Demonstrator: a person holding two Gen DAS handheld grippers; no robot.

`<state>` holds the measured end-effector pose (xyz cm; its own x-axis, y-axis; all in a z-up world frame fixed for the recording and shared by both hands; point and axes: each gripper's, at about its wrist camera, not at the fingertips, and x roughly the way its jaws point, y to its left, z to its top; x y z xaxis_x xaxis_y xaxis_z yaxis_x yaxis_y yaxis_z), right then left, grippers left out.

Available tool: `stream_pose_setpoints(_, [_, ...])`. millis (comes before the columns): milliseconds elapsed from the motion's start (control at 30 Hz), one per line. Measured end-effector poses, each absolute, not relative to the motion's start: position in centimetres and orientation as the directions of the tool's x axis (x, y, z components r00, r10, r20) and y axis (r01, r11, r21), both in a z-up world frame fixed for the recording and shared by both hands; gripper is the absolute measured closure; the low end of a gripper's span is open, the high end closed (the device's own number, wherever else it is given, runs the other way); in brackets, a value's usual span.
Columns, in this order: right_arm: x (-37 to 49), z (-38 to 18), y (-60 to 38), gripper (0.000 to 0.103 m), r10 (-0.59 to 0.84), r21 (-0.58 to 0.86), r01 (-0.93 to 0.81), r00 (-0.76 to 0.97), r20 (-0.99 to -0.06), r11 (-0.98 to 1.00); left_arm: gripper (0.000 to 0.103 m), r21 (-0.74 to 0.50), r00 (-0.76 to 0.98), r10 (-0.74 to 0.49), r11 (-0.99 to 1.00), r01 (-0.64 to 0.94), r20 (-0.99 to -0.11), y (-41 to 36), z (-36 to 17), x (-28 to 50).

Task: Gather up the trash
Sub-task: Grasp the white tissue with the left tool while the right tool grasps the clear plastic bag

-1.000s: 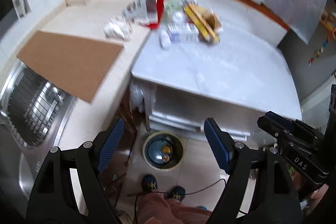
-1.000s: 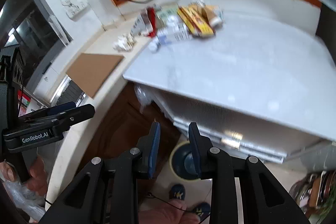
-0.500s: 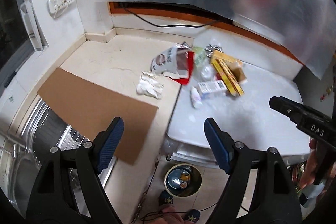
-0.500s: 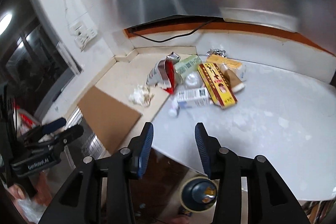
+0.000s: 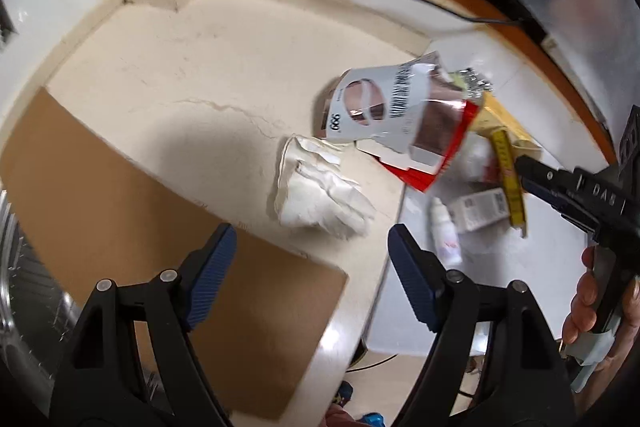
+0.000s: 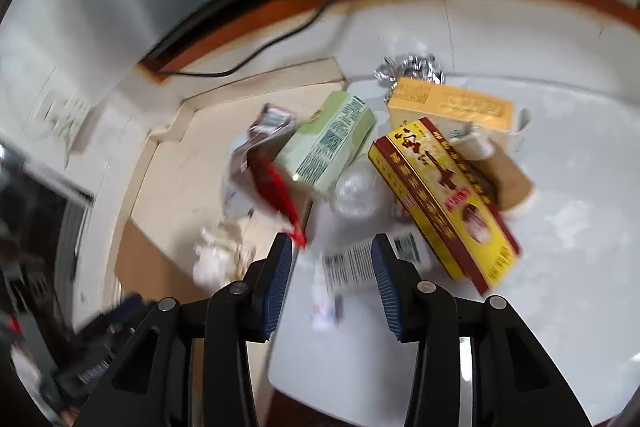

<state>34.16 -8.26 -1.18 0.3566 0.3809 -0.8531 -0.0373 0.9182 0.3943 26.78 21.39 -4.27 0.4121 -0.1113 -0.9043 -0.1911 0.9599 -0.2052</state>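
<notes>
Trash pile (image 6: pixel 384 163), far corner of the counter (image 5: pixel 192 75): cartons, foil, pouch, 1 crumpled tissue (image 5: pixel 320 195). I hold left gripper (image 5: pixel 312 267) wide open, empty, near the tissue; right gripper (image 6: pixel 332 279) part open, empty, over a small white box (image 6: pixel 360 263). Risk: blurred approach, pads knocking cartons off the edge.

Both grippers pointed steeply downward. The left gripper (image 5: pixel 312 259) had its jaws spread wide and empty. The right gripper (image 6: pixel 330 281) stood partly parted, gripping nothing, a hand (image 5: pixel 600 311) wrapped around its handle.
</notes>
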Motion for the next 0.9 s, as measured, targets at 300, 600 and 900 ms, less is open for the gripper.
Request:
stream_pose_setpoints(300, [39.5, -5.9, -6.8, 0.051, 0.314, 0.37, 0.109, 0.346, -0.884, 0.923, 0.028, -0.239, 0.351, -0.153, 0.947, -0.214, -0.924, 22.1, -9.9, 30.7])
stream_pose_setpoints(600, [41.4, -9.2, -6.0, 0.056, 0.212, 0.273, 0.161, 0.317, -0.924, 0.949, 0.028, -0.268, 0.325, -0.183, 0.933, -0.24, -0.928, 23.1, -12.7, 32.6])
stream_pose_setpoints(900, [40.2, -8.4, -5.4, 0.068, 0.218, 0.27, 0.083, 0.387, -0.896, 0.959, 0.035, -0.296, 0.321, -0.21, 0.922, -0.248, -0.923, 22.9, -13.9, 34.2])
